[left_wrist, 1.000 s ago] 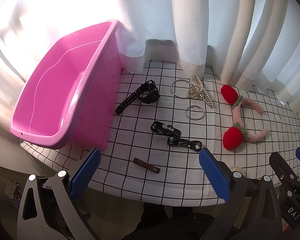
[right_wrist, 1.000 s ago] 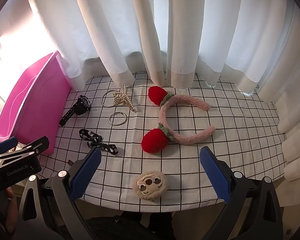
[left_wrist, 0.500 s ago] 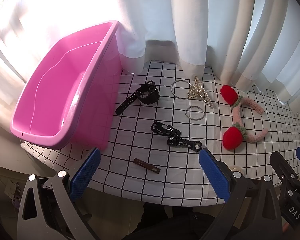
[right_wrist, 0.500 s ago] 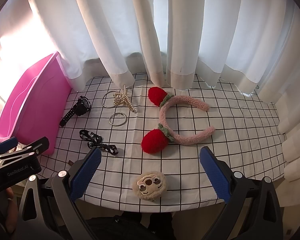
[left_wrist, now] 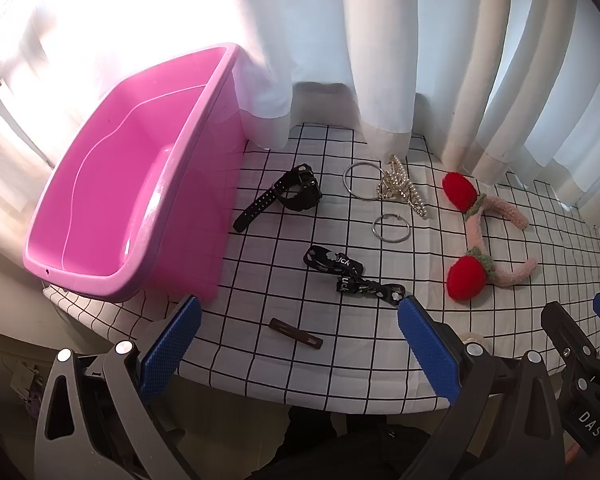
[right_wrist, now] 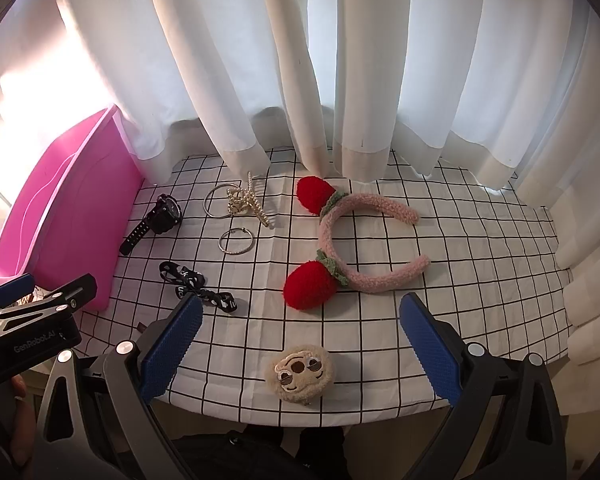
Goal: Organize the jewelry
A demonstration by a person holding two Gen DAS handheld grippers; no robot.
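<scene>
While both grippers, left gripper [left_wrist: 298,346] and right gripper [right_wrist: 300,346], hang wide open and empty at bottom of frame, the watch [left_wrist: 290,194], rings [left_wrist: 391,228], headband [right_wrist: 364,242] lie mid-frame on the desk [right_wrist: 480,280]; pink tub [left_wrist: 112,200] stands at left.

White curtains [right_wrist: 320,80] hang behind the grid-checked tablecloth [right_wrist: 460,240].

The left gripper [right_wrist: 8,300] body reads "GenRobot.AI"; the black ribbon [left_wrist: 350,274] reads "luck".
</scene>
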